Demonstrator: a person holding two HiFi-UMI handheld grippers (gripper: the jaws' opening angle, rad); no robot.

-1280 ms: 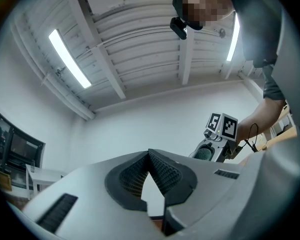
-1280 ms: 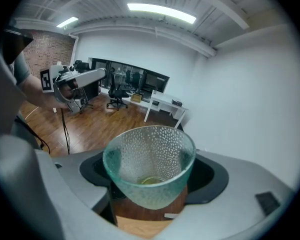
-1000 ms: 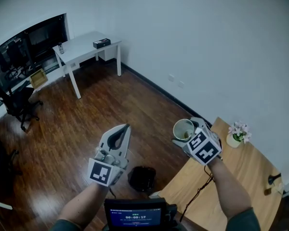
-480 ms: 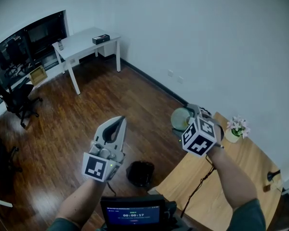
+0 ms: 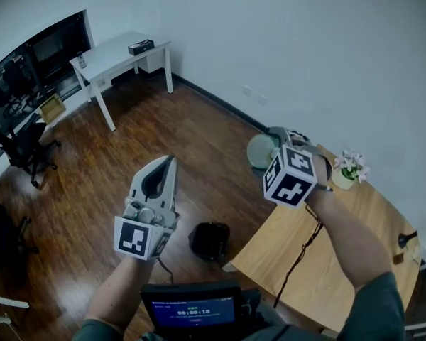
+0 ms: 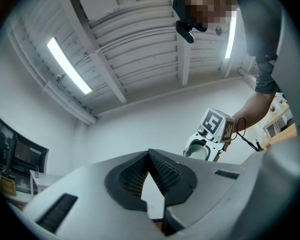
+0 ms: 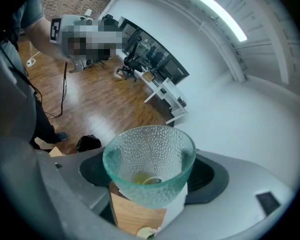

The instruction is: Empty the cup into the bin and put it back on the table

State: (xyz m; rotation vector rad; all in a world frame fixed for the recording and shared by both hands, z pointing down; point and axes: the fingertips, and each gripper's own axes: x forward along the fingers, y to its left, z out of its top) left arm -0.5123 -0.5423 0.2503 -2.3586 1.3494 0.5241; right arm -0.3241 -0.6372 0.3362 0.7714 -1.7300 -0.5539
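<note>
1. The right tongs (image 5: 271, 148) squeeze a bumpy glass cup (image 7: 149, 156) from both sides. They hold it up in the air, over the edge of the wooden worktop (image 5: 355, 261).
2. Something yellow sits in the bottom of the cup.
3. The left tongs (image 6: 149, 154) are pinched together with nothing in them.
4. The black bin (image 5: 210, 240) stands on the floor just beside the worktop, below the cup.

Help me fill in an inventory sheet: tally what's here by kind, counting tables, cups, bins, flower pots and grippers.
Tables: 2, the white table and the wooden table
Cup: 1
Bin: 1
Flower pot: 1
Grippers: 2, the left gripper and the right gripper
Total: 7
</note>
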